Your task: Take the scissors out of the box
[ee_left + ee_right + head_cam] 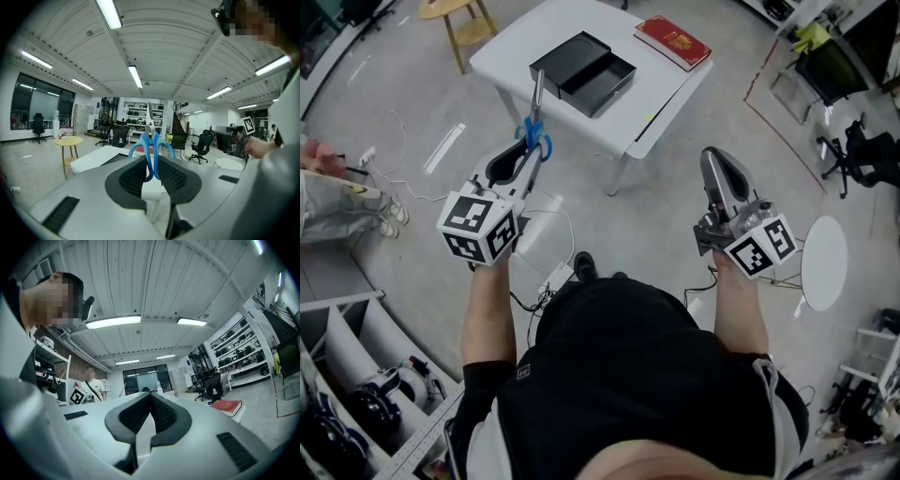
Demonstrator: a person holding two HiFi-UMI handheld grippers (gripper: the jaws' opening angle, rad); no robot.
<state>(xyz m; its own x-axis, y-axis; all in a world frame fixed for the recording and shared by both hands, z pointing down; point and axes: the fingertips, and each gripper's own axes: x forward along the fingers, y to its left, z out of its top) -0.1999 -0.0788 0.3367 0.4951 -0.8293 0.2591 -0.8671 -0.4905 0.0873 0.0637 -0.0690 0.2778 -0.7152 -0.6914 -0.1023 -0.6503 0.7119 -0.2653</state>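
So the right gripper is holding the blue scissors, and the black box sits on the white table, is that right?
Not quite. The left gripper is shut on the scissors, as the left gripper view shows; the right gripper is shut and empty. The black box does sit on the white table.

Scissors (535, 120), clamped in left gripper (528, 157): handle loops blue plastic, glossy; blades bare metal, smooth, bright.
Left gripper shell: grey plastic, matt, smooth. Pads (172, 176): black, rubbery look, fine ribbed grain.
Right gripper (713, 157): same grey matt shell, same ribbed black pads.
Box (581, 70), ahead of left gripper: black, matt, smooth.
Table (525, 42) under box: white, smooth, faint sheen.
Book (672, 41), ahead of right gripper: red cover, slight gloss.
Stool (455, 11), ahead-left of left gripper: pale wood.
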